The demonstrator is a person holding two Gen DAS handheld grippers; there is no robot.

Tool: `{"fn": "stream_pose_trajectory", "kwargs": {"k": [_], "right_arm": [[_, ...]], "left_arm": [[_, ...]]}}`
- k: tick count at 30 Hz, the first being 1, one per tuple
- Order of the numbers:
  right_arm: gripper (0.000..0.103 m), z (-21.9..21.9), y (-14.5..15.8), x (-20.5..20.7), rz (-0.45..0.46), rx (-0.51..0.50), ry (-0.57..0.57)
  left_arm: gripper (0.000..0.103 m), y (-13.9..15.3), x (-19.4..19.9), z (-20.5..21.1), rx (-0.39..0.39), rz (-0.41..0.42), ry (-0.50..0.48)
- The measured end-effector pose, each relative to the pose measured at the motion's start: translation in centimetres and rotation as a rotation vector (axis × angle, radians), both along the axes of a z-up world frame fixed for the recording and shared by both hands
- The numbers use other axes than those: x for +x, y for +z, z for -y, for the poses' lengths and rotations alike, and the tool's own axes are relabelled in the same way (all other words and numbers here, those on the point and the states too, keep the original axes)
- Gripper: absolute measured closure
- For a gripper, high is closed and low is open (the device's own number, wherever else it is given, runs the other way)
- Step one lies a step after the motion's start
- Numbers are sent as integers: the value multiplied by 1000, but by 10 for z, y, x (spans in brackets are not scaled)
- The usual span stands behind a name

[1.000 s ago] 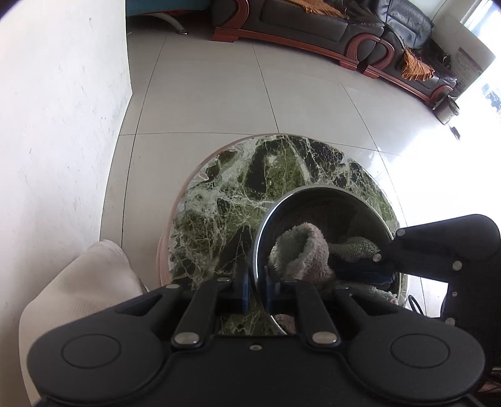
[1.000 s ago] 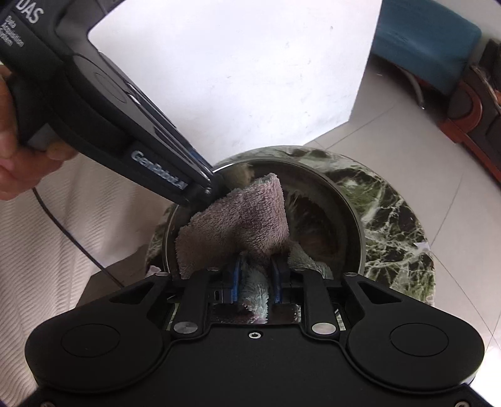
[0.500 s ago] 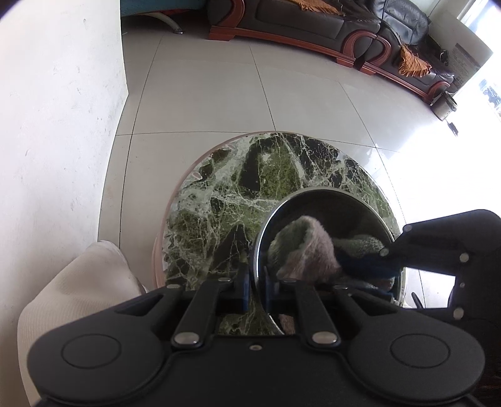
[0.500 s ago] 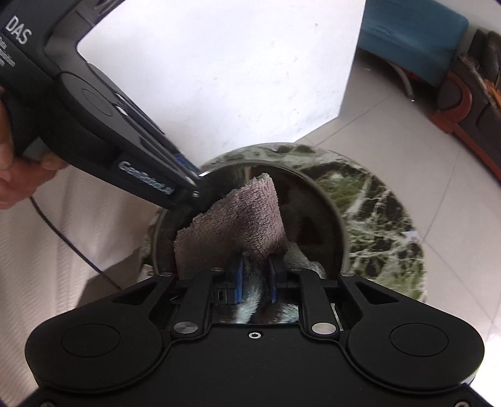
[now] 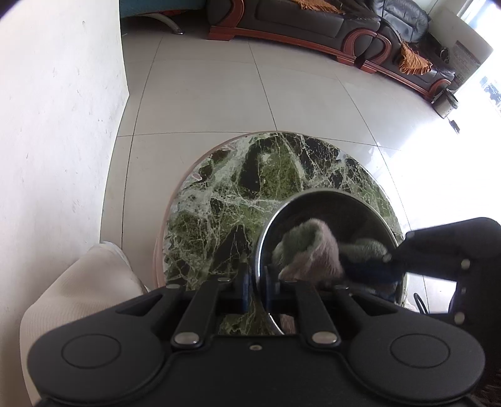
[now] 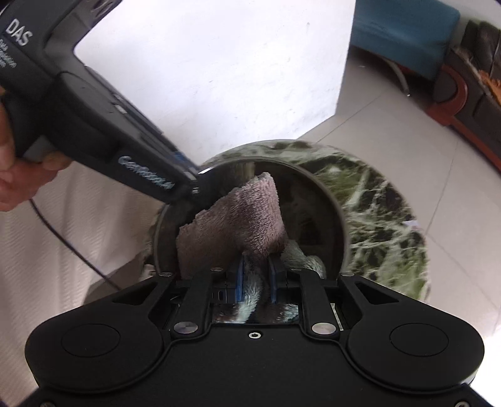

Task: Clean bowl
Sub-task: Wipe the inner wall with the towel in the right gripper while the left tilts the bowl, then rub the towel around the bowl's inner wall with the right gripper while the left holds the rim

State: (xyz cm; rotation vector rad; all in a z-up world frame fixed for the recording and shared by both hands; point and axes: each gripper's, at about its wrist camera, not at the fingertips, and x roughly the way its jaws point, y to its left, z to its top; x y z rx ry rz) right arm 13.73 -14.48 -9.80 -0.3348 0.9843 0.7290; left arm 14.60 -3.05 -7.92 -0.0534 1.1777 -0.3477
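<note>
Since the earlier frames the bowl (image 5: 325, 219) has slid a little toward the far rim of the table (image 5: 225, 200), and the cloth (image 6: 238, 225) inside it has bunched higher, its peak now nearer the left claw (image 5: 256, 281); both claws keep the same grips.

Taking the bowl as the landmark: the tiled floor (image 5: 203, 87) spreads wide and bare beyond it, with a white wall (image 5: 56, 125) close on its left side in the left wrist view and a dark sofa (image 5: 313, 22) far off across the tiles. The round green marble table carries the bowl near its right edge, so bare marble lies open to the bowl's left and far side, while almost none remains on its right. White fabric (image 5: 81, 291) sits beside the table on the near left.

The steel bowl stands upright on the table. The left claw is clenched on the bowl's near rim, one finger inside and one outside. The right claw (image 6: 256, 281) reaches into the bowl from the opposite side, pinching the pinkish-grey cloth, which rests against the inner wall. A hand (image 6: 12, 175) holds the left claw's handle.
</note>
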Motion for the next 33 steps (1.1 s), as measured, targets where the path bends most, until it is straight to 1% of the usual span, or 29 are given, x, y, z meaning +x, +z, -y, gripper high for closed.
{"fn": "stream_pose_trajectory", "kwargs": {"k": [3,6,8,11,14,16,17,19,22,25,29,31,33], "right_arm": [[87,-9,6,7,53,-14,23],[88,-5,14,21,84,-18,-6],[88,2,17,23,87,-24,-29],[88,13,14,14,43,-30,-53],[87,18,9,0,-27,7,-63],[87,13,7,-3,-49,25,-50],[87,9,8,-3,-44,26,-41],[87,1,11,2,-4,14,-30],[88,1,21,16,53,8,-53],[88,9,27,20,67,3,-79],[88,19,18,7,9,-15,-103],[87,20,14,-3,-36,-5,-100],[87,16,10,-4,-64,14,-91]], "left_arm": [[94,0,0,0,7,0,-3],[93,0,0,1,6,-2,-4],[93,1,0,3,10,5,-5],[93,0,1,4,6,5,-3],[94,-2,2,5,9,2,-11],[94,-2,1,5,15,0,-12],[94,-2,1,4,17,-1,-11],[94,-2,1,5,22,-2,-13],[93,-1,0,7,34,7,-21],[92,-1,-1,9,34,17,-21],[93,-1,0,11,31,21,-22],[93,-2,-1,12,35,22,-29],[93,-2,-2,12,38,21,-30]]}}
